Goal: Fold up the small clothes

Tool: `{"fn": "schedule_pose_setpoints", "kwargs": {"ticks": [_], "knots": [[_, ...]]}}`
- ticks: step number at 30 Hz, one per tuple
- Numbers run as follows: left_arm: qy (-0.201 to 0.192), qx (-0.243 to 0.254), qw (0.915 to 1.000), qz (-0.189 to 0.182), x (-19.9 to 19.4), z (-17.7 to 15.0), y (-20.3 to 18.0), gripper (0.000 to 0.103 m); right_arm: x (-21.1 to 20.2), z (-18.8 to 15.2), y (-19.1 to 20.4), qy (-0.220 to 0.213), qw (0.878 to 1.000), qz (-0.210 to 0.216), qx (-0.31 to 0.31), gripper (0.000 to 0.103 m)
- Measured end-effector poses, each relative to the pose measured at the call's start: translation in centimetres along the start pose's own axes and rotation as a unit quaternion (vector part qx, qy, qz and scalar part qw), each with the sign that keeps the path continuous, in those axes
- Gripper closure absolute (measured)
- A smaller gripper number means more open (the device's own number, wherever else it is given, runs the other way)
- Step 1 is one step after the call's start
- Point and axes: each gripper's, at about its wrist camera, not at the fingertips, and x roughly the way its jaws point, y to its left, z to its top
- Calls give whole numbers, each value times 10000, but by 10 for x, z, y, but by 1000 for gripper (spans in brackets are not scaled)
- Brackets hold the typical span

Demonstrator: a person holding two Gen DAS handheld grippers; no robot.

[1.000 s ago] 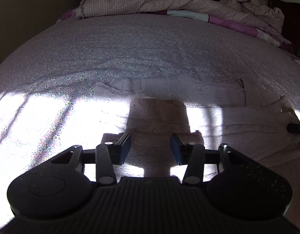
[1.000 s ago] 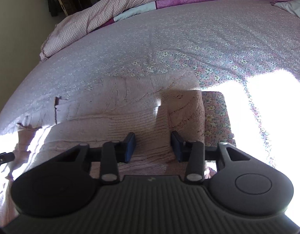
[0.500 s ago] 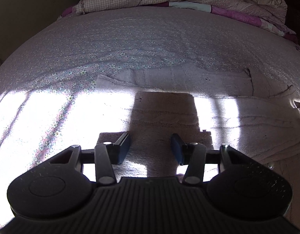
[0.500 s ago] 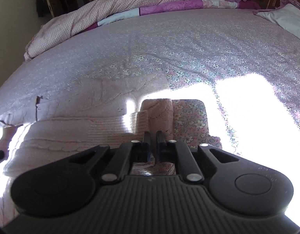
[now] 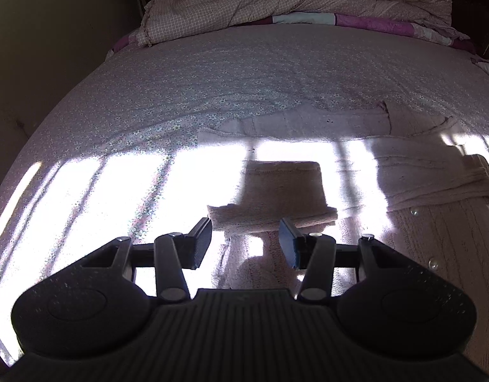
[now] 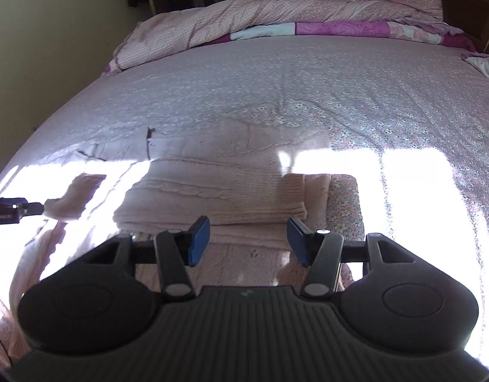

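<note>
Right gripper [image 6: 247, 242] reopened after pinching shut, sleeve [image 6: 295, 197] now folded over sweater [image 6: 212, 191], left gripper [image 5: 244, 243] raised from bed.

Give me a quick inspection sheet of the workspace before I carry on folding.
Surface: floral bedsheet, strong sun patches.
Job's things: pink knit cardigan spread flat, part folded, one sleeve laid over it.
Clutter: rumpled checked quilt along the far edge.
Grippers: left gripper open above the sleeve; right gripper open above the cardigan, holding nothing.
Cables: nothing seen.
Surroundings: wall at left, wooden furniture behind the bed.
</note>
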Motion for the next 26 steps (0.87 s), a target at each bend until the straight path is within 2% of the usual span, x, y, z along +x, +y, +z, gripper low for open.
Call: {"fn": "schedule_pose_setpoints", "kwargs": {"ticks": [8, 13, 16, 26], "knots": [[-111, 281, 9995, -56, -50, -27, -6, 48, -51, -17, 33, 35, 9971, 282, -700, 47], [-34, 317, 9991, -297, -66, -47, -12, 48, -72, -33, 56, 72, 9899, 404, -1354, 46], [18, 417, 9986, -335, -72, -60, -16, 48, -77, -45, 70, 115, 9834, 443, -1757, 37], [323, 726, 9961, -388, -74, -104, -30, 48, -74, -92, 102, 384, 9645, 578, -2550, 36]]}}
